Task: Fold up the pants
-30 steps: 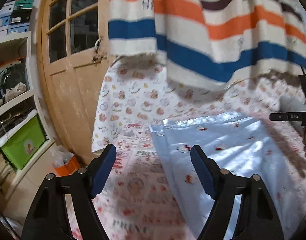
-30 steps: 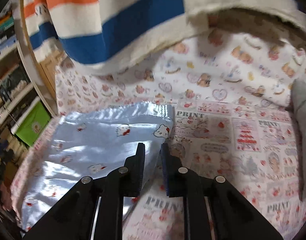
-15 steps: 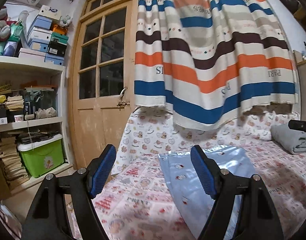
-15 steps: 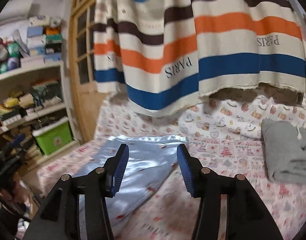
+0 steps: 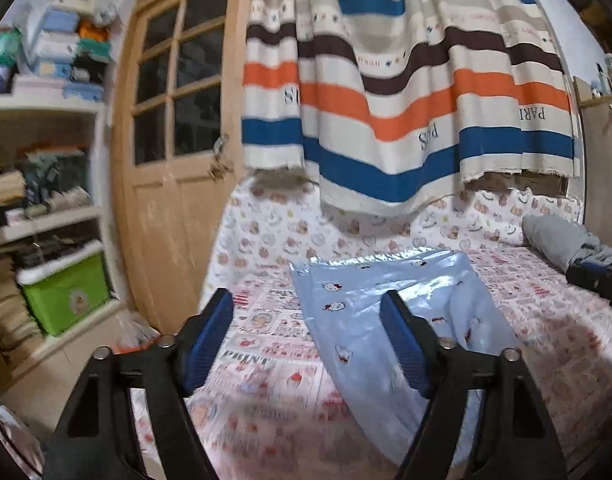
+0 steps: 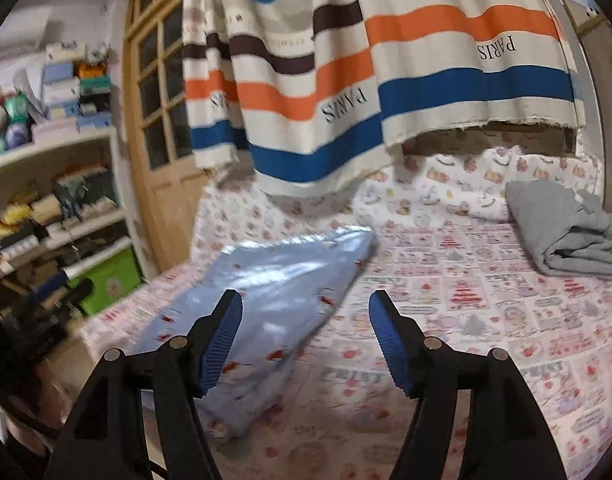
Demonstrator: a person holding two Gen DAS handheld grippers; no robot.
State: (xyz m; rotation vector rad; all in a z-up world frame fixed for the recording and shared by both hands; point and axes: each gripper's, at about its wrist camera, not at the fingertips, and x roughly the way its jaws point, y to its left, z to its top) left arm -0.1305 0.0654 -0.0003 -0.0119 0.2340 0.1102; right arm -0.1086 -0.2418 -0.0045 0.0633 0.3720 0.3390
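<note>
Both wrist cameras face the bed [image 5: 266,360] from nearby.

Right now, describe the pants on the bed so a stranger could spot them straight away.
Find the bed with the pink printed sheet, below the striped curtain. The pants lie folded on its left half: shiny pale blue with small cartoon cats, unlike the plain grey blanket at the right.
</note>
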